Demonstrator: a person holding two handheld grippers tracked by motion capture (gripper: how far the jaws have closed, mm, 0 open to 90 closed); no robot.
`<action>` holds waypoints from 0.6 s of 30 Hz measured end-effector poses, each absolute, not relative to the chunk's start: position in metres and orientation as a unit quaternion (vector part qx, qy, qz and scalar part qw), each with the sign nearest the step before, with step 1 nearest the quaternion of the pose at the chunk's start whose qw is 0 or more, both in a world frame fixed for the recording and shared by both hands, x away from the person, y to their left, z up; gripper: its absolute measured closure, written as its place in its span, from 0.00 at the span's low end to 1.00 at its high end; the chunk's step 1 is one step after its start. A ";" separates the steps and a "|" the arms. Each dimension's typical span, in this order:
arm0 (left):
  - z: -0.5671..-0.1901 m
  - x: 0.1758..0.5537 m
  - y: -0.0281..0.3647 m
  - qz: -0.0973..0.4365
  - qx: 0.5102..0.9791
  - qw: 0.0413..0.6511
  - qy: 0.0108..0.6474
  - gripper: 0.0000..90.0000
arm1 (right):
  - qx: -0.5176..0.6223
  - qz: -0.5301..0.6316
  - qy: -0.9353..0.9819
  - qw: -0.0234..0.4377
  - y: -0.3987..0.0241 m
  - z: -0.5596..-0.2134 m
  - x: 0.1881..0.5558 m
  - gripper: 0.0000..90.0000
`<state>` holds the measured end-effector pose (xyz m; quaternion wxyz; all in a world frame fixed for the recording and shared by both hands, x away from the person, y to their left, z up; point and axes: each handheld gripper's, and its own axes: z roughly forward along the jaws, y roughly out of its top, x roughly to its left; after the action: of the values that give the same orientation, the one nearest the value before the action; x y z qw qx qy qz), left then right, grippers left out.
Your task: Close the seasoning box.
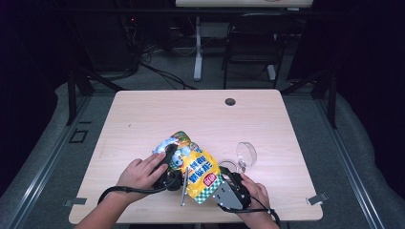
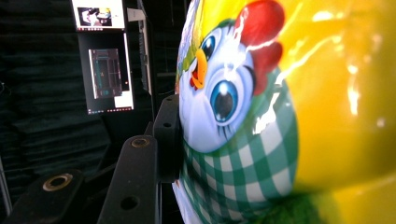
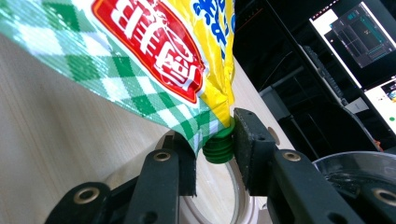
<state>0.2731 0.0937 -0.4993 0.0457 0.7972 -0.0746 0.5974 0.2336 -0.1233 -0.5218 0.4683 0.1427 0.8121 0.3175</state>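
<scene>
Yellow pouch point(image 1: 198, 171) with a cartoon chick and green checks, held up between both tongs, lower end just above the bench point(image 1: 143, 119).

Left tongs point(image 1: 168, 168), in the left hand point(image 1: 141, 172): pinching the upper, wide part of the pouch. In the left gripper view, one black pad point(image 2: 169, 137) pressed flat on the printed chick face of the pouch point(image 2: 261, 116); the other pad hidden behind the pouch. Jaws kept rather wide by the full body of the pouch.

Right tongs point(image 1: 228, 183), in the right hand point(image 1: 255, 193): at the lower corner of the pouch. In the right gripper view, green screw cap point(image 3: 219, 145) between the two jaws, touching the right pad point(image 3: 247, 149); the left pad point(image 3: 187, 168) behind the checked edge of the pouch point(image 3: 154, 60), contact there not possible to tell for sure. Looks like pinching the cap.

Clear round container point(image 1: 246, 153) just beyond the right tongs, on the bench, its lid or rim point(image 1: 228, 164) beside it. Same clear container point(image 3: 359, 172) to the right of the right jaws, and a round clear rim point(image 3: 238, 196) directly under the cap.
</scene>
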 end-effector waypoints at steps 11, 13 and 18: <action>-0.495 0.269 0.092 0.596 0.797 0.029 -0.088 0.69 | 0.149 0.320 0.814 0.462 -0.125 -0.523 0.234 0.79; -0.494 0.268 0.091 0.603 0.792 0.030 -0.092 0.69 | 0.153 0.322 0.814 0.458 -0.126 -0.522 0.234 0.79; -0.492 0.267 0.089 0.604 0.791 0.025 -0.098 0.69 | 0.171 0.318 0.811 0.460 -0.129 -0.522 0.234 0.79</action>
<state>0.2669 0.0887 -0.4916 0.0248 0.7909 -0.0979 0.6035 0.2342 -0.1285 -0.5216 0.4598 0.1712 0.8113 0.3178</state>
